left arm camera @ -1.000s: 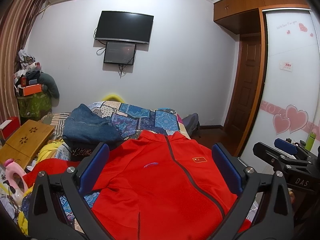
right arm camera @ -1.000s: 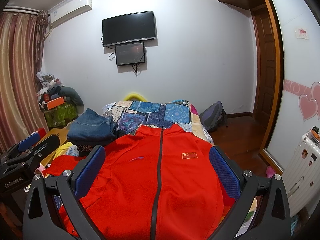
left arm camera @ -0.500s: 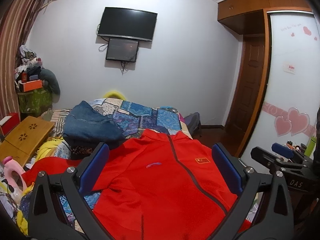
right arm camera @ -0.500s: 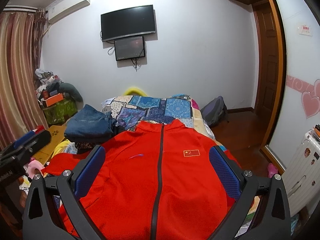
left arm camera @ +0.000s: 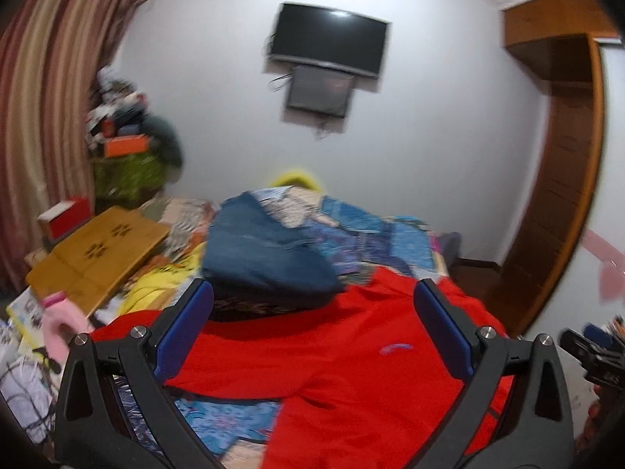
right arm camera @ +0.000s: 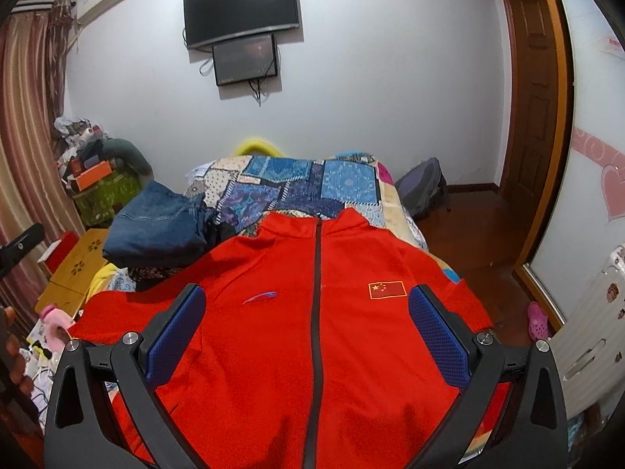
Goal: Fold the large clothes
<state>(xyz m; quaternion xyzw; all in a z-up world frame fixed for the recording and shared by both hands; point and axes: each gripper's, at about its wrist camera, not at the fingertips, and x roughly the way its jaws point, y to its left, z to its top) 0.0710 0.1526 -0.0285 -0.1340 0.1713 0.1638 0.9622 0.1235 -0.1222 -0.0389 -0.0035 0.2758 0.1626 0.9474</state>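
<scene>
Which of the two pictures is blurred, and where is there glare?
Left wrist view: motion blur over the jeans and quilt, and a small glare on the television. Right wrist view: sharp, the red jacket evenly lit; fisheye bends the door frame.
</scene>
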